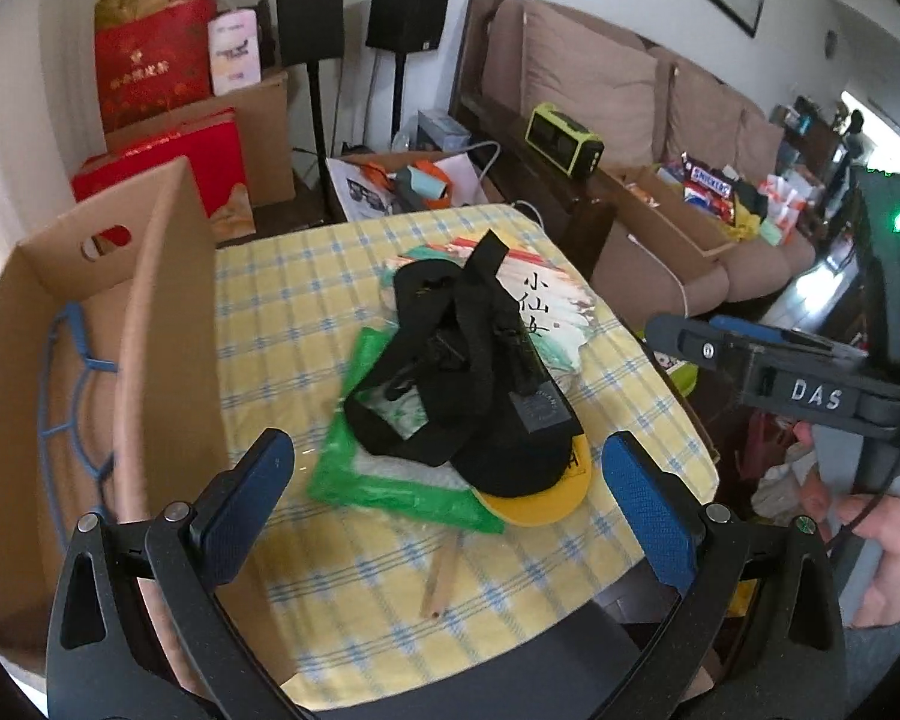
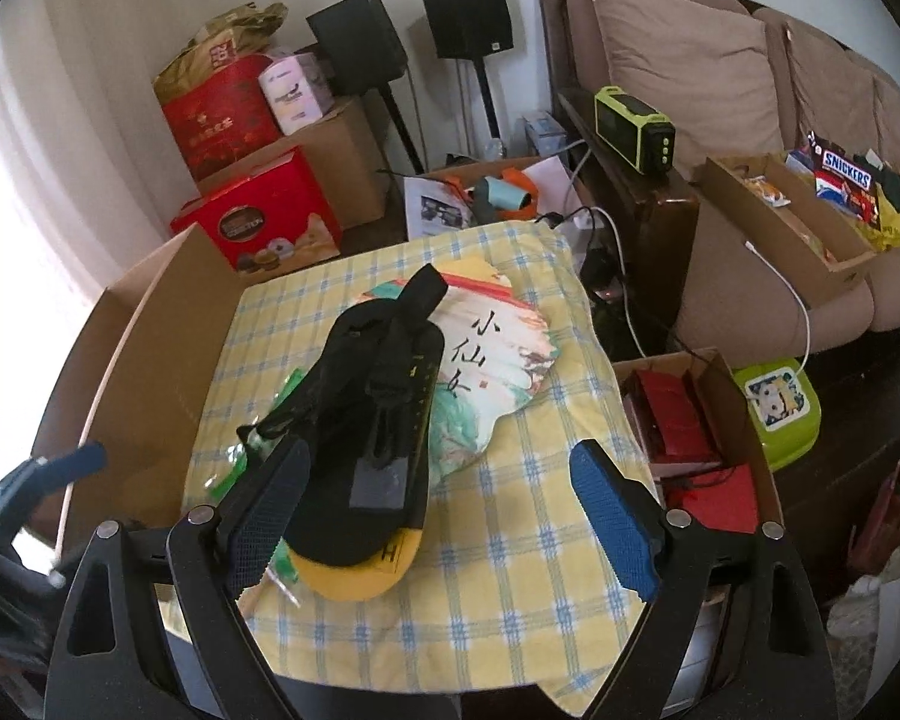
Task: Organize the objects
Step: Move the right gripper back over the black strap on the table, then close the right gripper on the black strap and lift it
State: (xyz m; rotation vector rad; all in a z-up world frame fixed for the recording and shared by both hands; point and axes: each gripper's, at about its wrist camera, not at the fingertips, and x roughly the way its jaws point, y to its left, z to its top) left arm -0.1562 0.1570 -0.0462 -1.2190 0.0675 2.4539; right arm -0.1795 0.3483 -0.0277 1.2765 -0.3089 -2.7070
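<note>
A black cap with a yellow brim point(image 1: 510, 468) point(image 2: 360, 570) lies on the yellow checked tablecloth point(image 1: 306, 312) point(image 2: 510, 540), with a black strap pouch point(image 1: 450, 360) point(image 2: 384, 384) on top of it. Under them lie a green plastic bag point(image 1: 390, 480) point(image 2: 228, 480) and a painted paper fan point(image 1: 546, 300) point(image 2: 498, 348) with a wooden handle point(image 1: 441, 582). My left gripper point(image 1: 450, 510) is open and empty, just short of the pile. My right gripper point(image 2: 444, 528) is open and empty above the cap; it also shows in the left wrist view point(image 1: 666, 330).
An open cardboard box point(image 1: 90, 360) point(image 2: 144, 324) with a blue wire rack point(image 1: 72, 420) inside stands at the table's left. A box of red items point(image 2: 696, 438) and a green container point(image 2: 780, 408) sit right of the table. A sofa point(image 2: 720, 90) and more boxes stand behind.
</note>
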